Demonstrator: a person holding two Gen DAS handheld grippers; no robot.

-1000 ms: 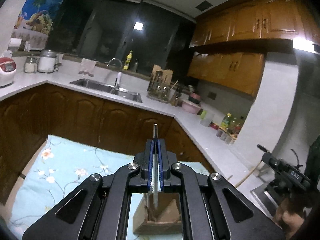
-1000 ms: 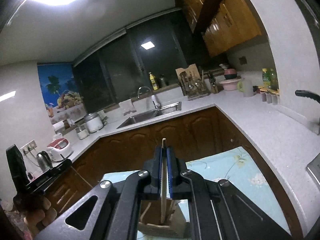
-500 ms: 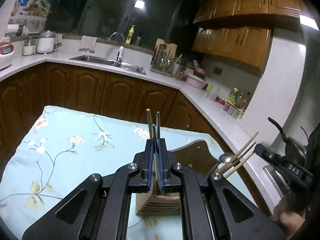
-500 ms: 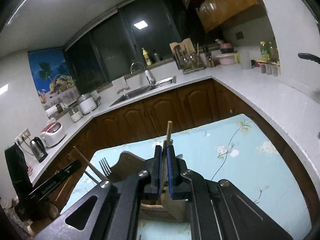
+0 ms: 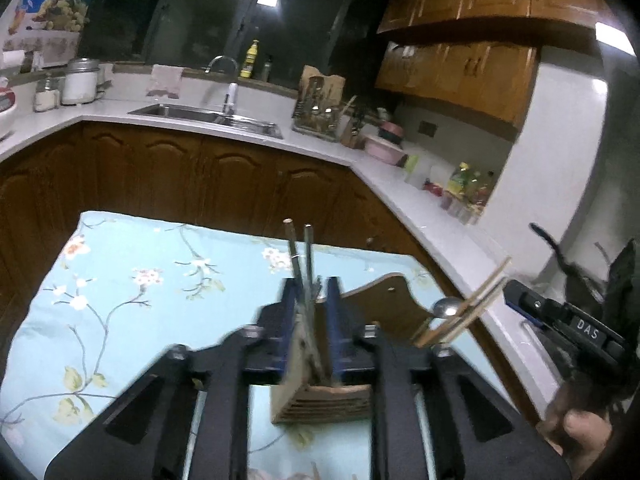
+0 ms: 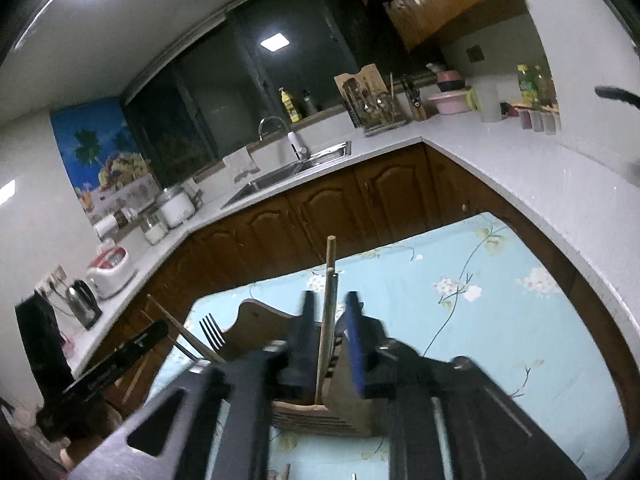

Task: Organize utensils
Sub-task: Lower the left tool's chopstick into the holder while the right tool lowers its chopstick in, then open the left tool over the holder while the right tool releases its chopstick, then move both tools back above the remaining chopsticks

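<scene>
left gripper (image 5: 311, 316) points forward and slightly down, its blue-padded jaws parted. right gripper (image 6: 329, 334) tilts forward likewise, jaws spread apart; each gripper shows at the other view's edge.

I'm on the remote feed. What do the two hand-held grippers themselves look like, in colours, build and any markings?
Both look alike: the left hand-held gripper and the right hand-held gripper have black angular linkage arms with triangular cut-outs, silver pivot bolts, and flat blue fingers. Seen from the left wrist view, the right unit's black body carries white lettering reading DAS. The bare fingertips of the person's hand show beneath it; no cables or sleeves are visible.
</scene>
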